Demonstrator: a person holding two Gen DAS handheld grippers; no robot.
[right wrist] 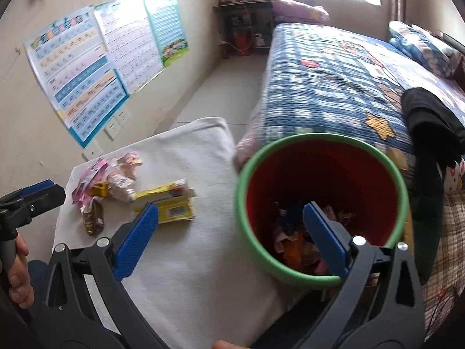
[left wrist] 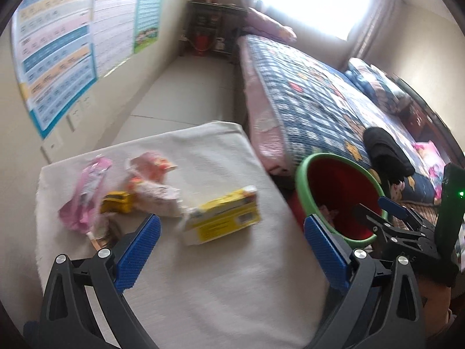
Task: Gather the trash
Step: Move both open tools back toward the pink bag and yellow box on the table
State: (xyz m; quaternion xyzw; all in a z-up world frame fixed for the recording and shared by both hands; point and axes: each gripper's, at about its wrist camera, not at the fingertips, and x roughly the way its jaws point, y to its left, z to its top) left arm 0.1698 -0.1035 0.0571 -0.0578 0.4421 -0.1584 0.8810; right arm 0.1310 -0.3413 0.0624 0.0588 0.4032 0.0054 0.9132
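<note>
Both grippers' jaws spread and empty, left gripper (left wrist: 232,229) above yellow box (left wrist: 223,218), right gripper (right wrist: 231,221) beside red bin (right wrist: 321,280)

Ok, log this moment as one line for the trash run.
left gripper: open, empty, over table | right gripper: open, empty, at bin rim | yellow box, pink wrappers: on table | bin: holds trash

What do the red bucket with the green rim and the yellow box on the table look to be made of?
The bucket looks like moulded plastic: smooth red wall, thick rounded green rim, slight sheen. The yellow box seems printed cardboard: flat panels, sharp folds, a barcode, one end torn open. The table cover looks like white woven cloth.
</note>
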